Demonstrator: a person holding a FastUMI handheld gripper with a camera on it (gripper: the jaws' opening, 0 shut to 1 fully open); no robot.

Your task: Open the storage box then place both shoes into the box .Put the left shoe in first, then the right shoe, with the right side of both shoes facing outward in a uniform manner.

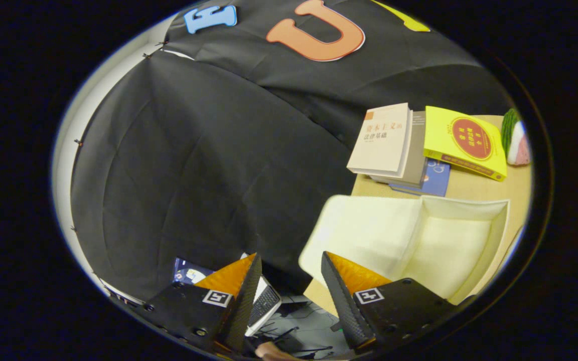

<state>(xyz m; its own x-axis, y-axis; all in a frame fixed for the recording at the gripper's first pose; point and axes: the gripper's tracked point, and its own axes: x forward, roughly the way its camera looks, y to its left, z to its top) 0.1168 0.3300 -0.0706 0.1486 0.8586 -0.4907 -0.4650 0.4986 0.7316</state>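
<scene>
Your gripper (289, 265) has two wedge-shaped, ridged fingers, spread apart with nothing between, each on a black, screwed block bearing a square black-and-white tag.

Staged recording booth, lab-like, not a lived-in room. Black cloth (208, 165) hangs as the wall across the left and centre of the frame, clipped along a pale panel (65, 165) at the far left. Right of frame: light wooden table (474, 186) carrying a small stack of books (394, 145), a yellow book (464, 141) and an open cream storage box (419, 240). Bottom centre, below the table edge: a keyboard (265, 303) and loose cables (299, 336) on a grey floor, which suggests a computer station.
</scene>
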